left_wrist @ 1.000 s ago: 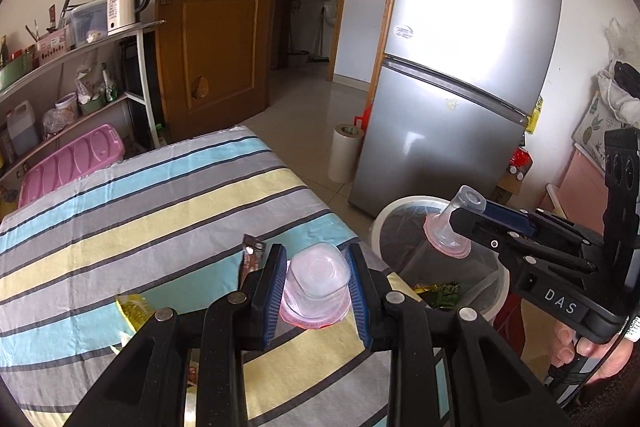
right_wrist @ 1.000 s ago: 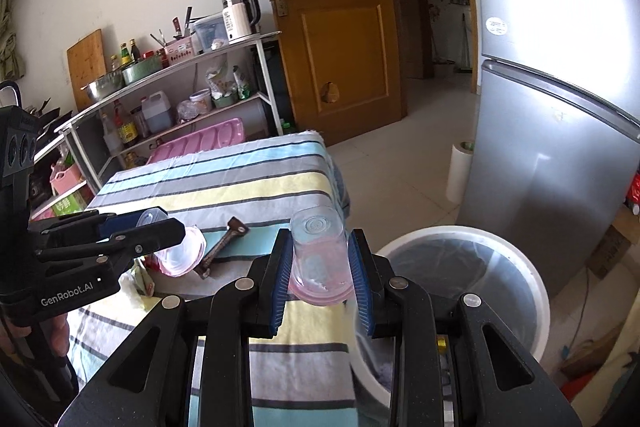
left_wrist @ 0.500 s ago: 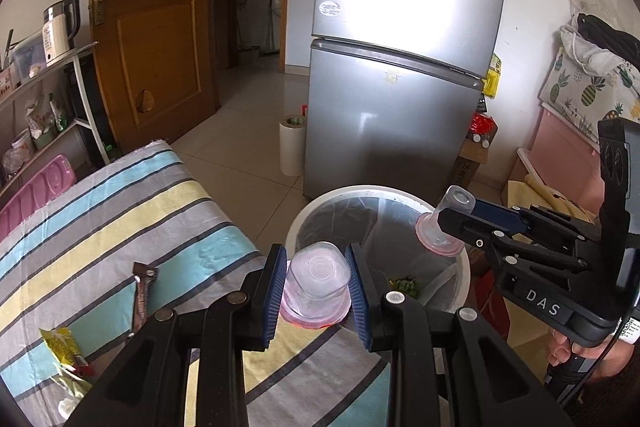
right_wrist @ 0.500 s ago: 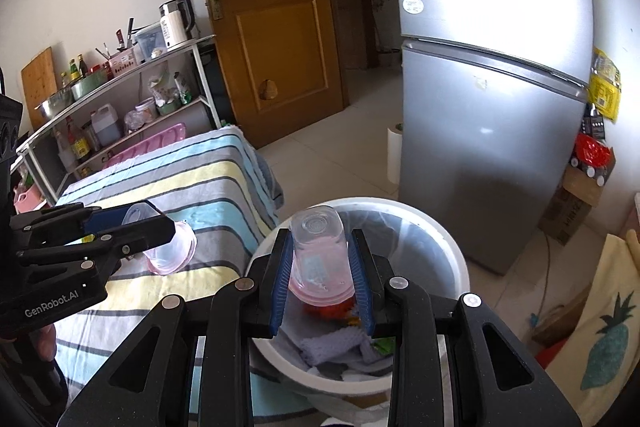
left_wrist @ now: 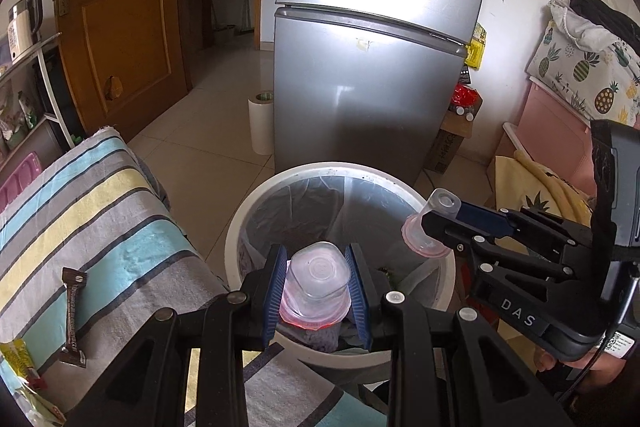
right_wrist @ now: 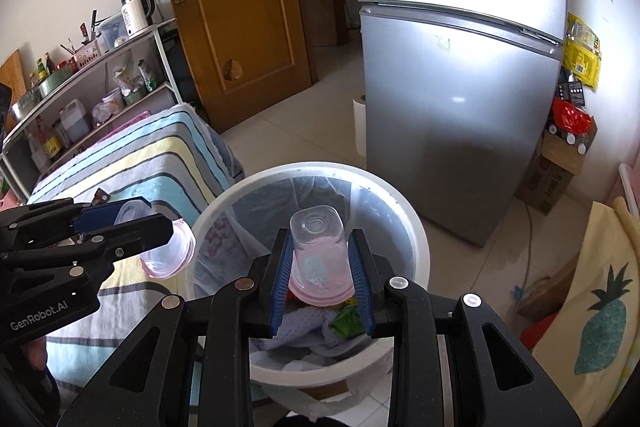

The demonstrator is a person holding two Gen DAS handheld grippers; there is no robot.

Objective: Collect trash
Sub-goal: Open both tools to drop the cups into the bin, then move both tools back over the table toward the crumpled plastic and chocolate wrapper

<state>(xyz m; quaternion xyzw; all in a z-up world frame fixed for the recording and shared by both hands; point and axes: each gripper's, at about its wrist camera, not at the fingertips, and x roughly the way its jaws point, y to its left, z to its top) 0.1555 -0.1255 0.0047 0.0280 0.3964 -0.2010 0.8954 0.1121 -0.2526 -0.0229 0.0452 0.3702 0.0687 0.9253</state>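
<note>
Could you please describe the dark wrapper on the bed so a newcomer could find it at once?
Start at the striped bedspread left of the white bin. On its grey and blue stripes lies a long, thin dark brown wrapper. The snack packet beside it is yellow.

A tall silver fridge (left_wrist: 376, 67) stands against the far wall, glare washing out its upper door. Left of it, an orange wooden door (right_wrist: 236, 7) beside an open doorway, and a white paper roll (left_wrist: 261, 123) upright on the pale floor tiles by the fridge's corner. A striped cloth (left_wrist: 80, 227) — blue, yellow, grey — covers the table. A metal shelf rack (right_wrist: 92, 87) along the left wall carries a white kettle (right_wrist: 136, 11), bottles and tubs. By the fridge's right side sits a cardboard box (right_wrist: 556, 175); nearer, pineapple-print fabric (right_wrist: 600, 307).
</note>
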